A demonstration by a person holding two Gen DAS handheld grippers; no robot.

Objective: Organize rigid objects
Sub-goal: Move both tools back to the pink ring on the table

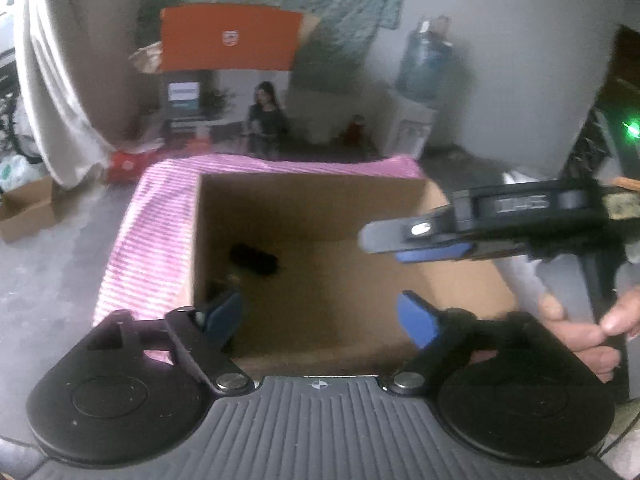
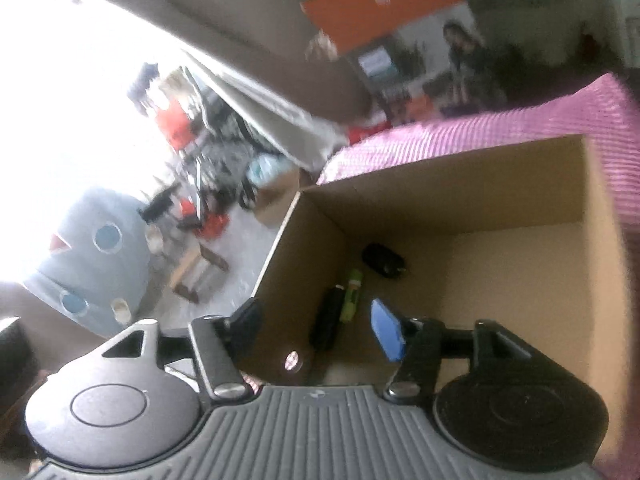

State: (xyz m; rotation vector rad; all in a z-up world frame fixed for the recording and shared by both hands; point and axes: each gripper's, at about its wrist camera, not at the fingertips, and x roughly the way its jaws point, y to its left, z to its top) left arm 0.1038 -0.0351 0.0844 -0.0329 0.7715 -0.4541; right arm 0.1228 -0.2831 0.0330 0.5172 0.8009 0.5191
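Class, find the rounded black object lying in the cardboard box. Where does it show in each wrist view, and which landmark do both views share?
Left wrist view: the black object lies left of centre, on the box floor near the left wall.
Right wrist view: the black object sits just right of centre, above a green tube.
Shared landmark: the pink striped cloth under the cardboard box.
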